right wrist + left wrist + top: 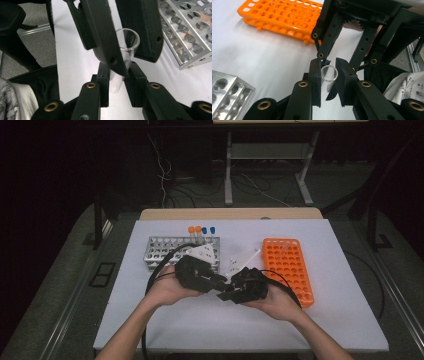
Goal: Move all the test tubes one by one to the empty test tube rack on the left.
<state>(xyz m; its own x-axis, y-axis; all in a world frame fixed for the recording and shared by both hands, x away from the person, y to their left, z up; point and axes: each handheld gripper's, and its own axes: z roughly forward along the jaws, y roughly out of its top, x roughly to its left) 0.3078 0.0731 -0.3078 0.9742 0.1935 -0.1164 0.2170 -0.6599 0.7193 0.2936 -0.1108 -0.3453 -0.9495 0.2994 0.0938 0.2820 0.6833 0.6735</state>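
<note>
Handover of a clear test tube (329, 75) between two tools above the counter (350, 270). The left tool (329, 85) is clamped on the tube just below its open rim; the right tool (116, 83) grips the same tube lower on its body. The tube sits in mid-air between the aluminium rack (165, 249) and the orange rack (287, 265), nearer the latter. It looks light, stiff, smooth and probably fragile; grasp the cylindrical wall squarely, with modest pressure.
</note>
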